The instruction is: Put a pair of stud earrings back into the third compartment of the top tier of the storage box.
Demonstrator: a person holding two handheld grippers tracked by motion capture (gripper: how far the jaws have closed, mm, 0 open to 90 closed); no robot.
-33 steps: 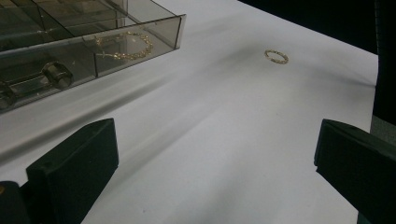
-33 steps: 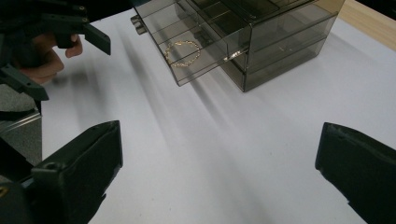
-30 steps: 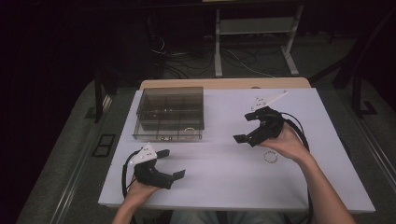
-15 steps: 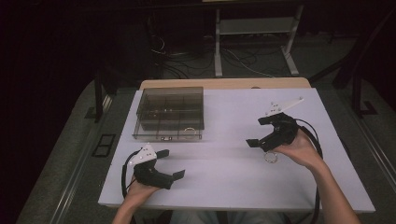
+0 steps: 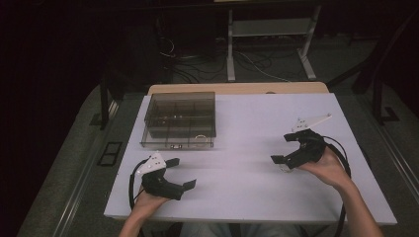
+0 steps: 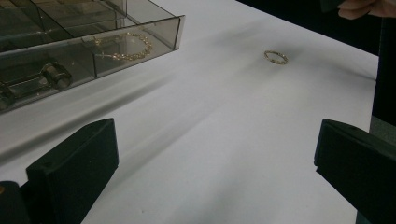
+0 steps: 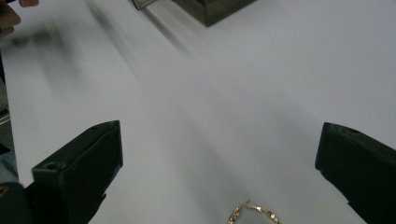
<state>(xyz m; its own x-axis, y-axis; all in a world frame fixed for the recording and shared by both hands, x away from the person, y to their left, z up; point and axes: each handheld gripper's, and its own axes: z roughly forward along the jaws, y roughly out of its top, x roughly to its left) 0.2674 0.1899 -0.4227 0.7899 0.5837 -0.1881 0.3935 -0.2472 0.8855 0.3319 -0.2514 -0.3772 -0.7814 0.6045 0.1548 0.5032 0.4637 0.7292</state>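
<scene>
Right gripper hovering over right side of counter, jaws spread wide, holding nothing. Gold bracelet lying flat on counter just below and between its jaws. Left gripper resting at near left, jaws likewise wide, gripping nothing. Smoked compartment box sitting at far left, another gold chain lying in its front corner compartment.

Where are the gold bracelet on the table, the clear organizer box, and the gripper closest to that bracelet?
gold bracelet (image 6: 276, 57), left gripper view, on its near rim.
organizer box (image 5: 179, 144), high view, on its front wall.
right gripper (image 5: 286, 149), high view, midway between its open jaw tips.
</scene>
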